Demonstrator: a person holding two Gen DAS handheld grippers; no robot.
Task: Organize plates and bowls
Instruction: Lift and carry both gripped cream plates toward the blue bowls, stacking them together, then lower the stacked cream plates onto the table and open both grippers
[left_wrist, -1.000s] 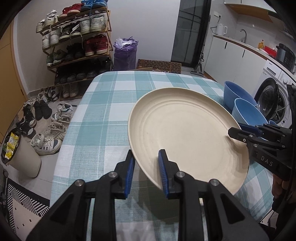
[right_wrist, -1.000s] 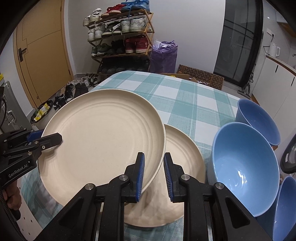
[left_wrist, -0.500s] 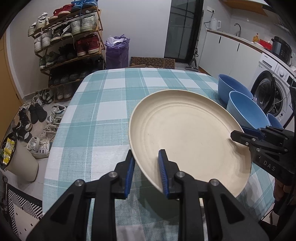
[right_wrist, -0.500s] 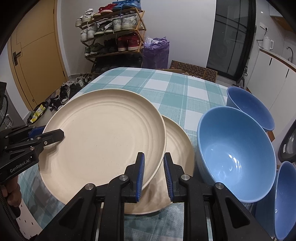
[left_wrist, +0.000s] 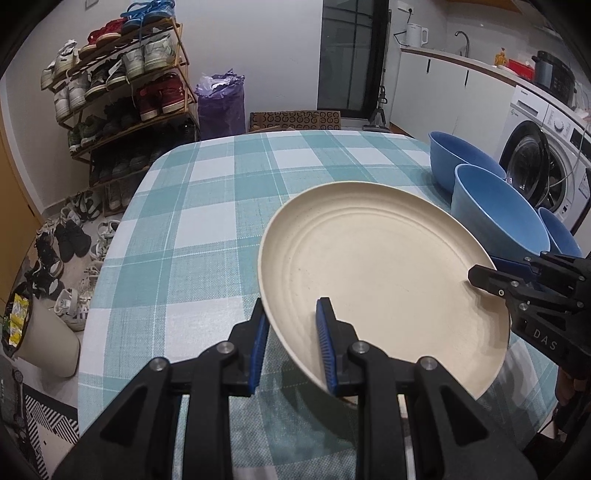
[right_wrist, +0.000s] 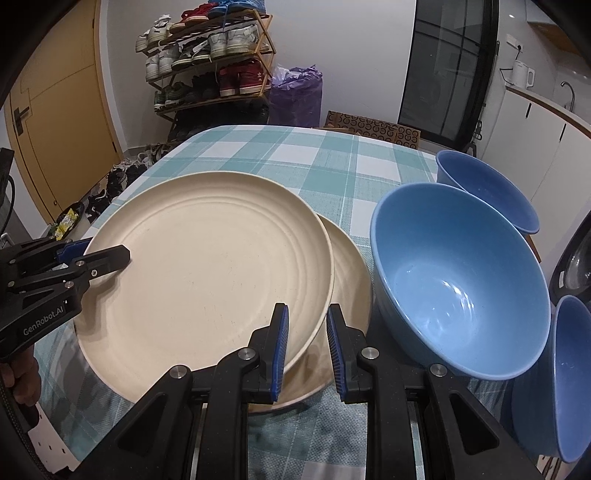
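With both grippers pinching opposite rims, I hold the top plate (right_wrist: 207, 266) tilted just above the bench (left_wrist: 207, 206). My left gripper (left_wrist: 291, 347) has its fingers clenched on the near rim in its own view; my right gripper (right_wrist: 304, 345) grips the rim on its side the same way. Under that plate's right edge lies a second plate (right_wrist: 351, 266), flat on the checked cloth. Just right of it stands a blue bowl (right_wrist: 458, 280), a second bowl (right_wrist: 491, 192) behind it, and a third bowl (right_wrist: 569, 376) at the near right edge. Beyond the bench stands a shoe rack (left_wrist: 122, 96).
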